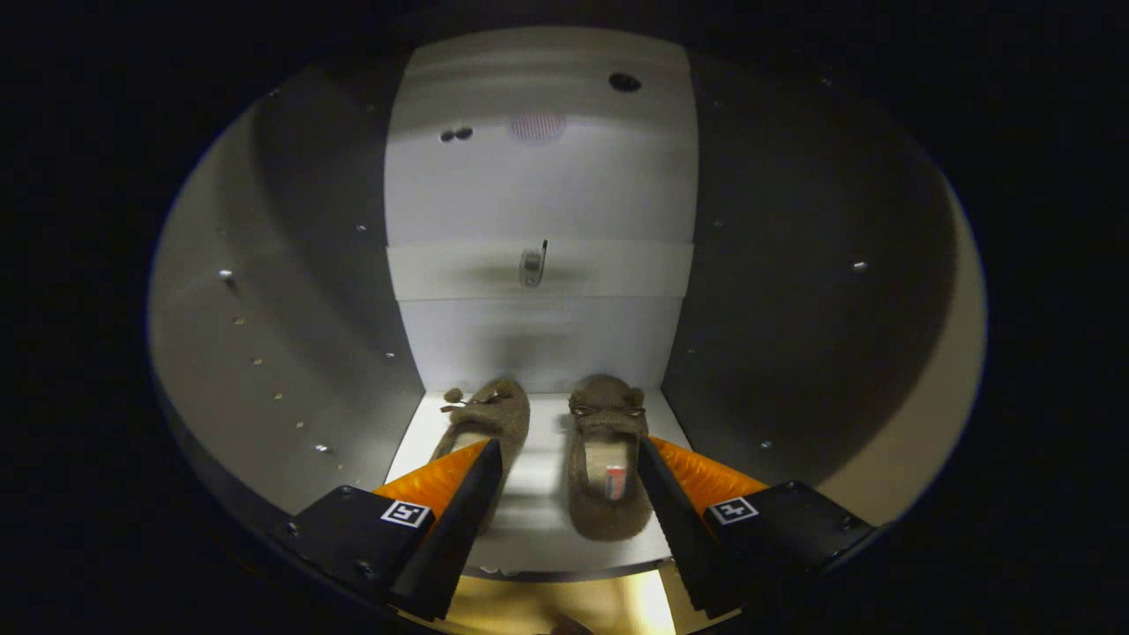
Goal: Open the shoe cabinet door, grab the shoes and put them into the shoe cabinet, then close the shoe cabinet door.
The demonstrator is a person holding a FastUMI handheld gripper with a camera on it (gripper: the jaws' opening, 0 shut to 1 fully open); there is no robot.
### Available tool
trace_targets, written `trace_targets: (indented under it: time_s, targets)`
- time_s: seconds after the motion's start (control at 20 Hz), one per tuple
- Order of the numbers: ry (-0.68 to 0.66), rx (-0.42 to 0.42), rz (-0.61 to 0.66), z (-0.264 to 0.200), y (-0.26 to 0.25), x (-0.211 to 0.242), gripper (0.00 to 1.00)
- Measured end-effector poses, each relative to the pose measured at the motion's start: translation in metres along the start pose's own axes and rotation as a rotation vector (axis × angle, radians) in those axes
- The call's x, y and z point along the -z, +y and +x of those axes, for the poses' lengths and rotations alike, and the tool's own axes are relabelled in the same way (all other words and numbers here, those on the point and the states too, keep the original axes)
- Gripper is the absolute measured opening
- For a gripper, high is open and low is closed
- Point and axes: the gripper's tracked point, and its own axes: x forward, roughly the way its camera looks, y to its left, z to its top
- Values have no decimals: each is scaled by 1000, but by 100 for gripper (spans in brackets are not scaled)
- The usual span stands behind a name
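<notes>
Shoes [547,450] sit side by side on the white shelf [538,494] inside the shoe cabinet [538,194], toes toward its back wall. My tool [569,459] hangs released, fingers spread wide, one shoe lying between them, untouched, the other at the left finger.
</notes>
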Motion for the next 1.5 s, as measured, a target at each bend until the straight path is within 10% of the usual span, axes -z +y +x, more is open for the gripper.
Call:
trace_targets:
  time_s: [1.5]
  targets:
    - [-326,-171,84,-396,-64,45,99]
